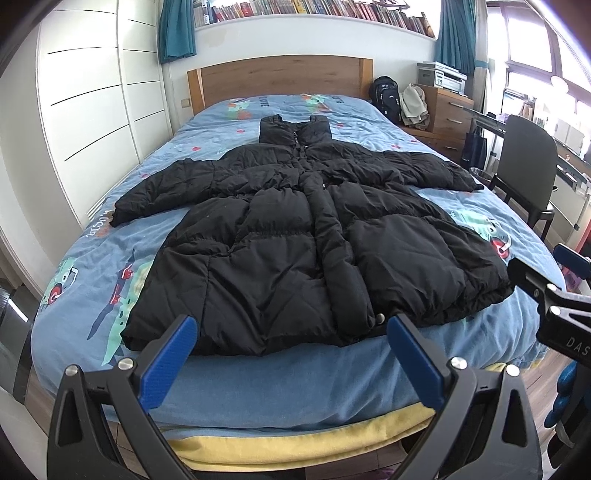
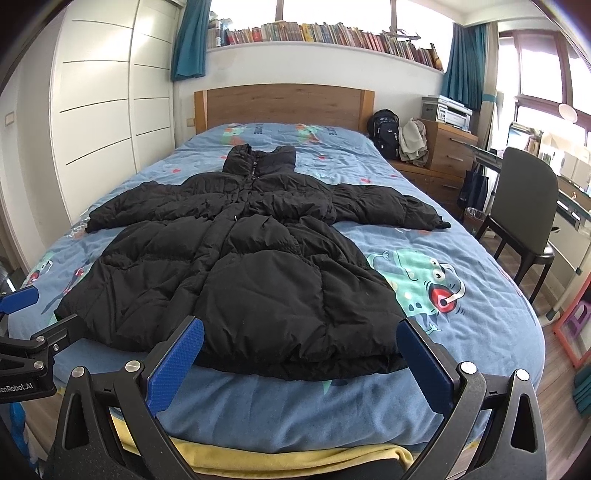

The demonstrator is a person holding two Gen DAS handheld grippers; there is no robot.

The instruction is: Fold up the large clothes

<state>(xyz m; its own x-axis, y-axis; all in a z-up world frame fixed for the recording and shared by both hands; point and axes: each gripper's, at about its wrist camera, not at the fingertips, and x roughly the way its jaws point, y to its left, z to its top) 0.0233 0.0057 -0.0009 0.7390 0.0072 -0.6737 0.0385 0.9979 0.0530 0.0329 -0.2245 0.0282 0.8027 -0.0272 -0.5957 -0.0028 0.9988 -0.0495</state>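
Puffy quilted black coat (image 1: 295,236) flat on blue printed bedspread (image 1: 258,387); left gripper (image 1: 291,354) and right gripper (image 2: 301,356) wide, empty

- "DAS", white letters cut off by the frame edge, stands on the black body of the right gripper (image 1: 546,291), seen at the right of the left wrist view.
- "enRobot.AI", its start cut off, stands on the black body of the left gripper (image 2: 22,317), at the left of the right wrist view.
- Lettering on the blue bedspread (image 2: 480,332) and on the book spines (image 2: 332,35) is too distorted or small to read.

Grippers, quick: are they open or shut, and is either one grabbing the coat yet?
Left gripper: open, holding nothing.
Right gripper: open, holding nothing.
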